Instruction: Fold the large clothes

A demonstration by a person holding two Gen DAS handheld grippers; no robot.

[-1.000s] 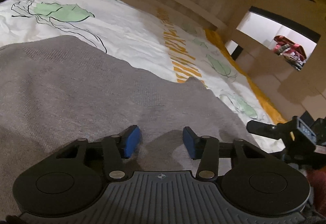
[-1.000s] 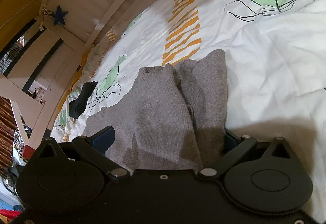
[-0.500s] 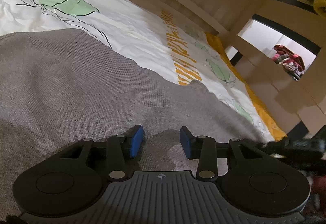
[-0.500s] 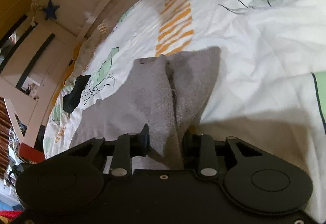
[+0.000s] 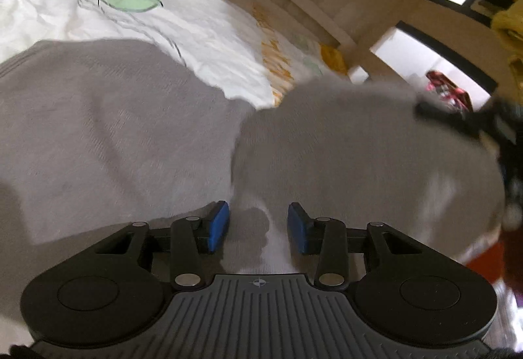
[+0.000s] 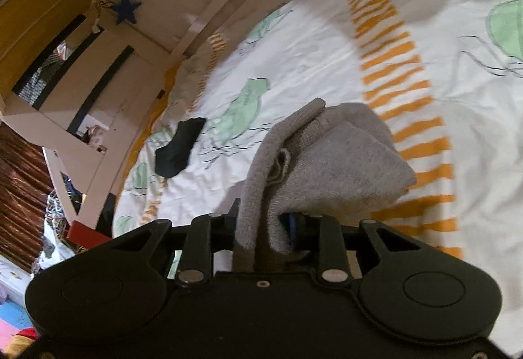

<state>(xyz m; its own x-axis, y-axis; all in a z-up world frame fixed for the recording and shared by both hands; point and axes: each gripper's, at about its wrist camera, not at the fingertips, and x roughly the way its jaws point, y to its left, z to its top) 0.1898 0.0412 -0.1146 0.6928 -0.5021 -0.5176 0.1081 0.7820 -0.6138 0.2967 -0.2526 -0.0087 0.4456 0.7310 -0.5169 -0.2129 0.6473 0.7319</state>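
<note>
The left gripper is directed forward and downward over the grey sweater, which is taken as the landmark. Its blue pads are held apart, with a clear gap between them; no fabric is seen pinched, and the sweater lies below and ahead of the fingertips. The right gripper is likewise tilted downward. Its jaws are closed on a bunched fold of the sweater, which is gathered between the fingers and drapes ahead of them. In the left view it is blurred at the sweater's right edge.
</note>
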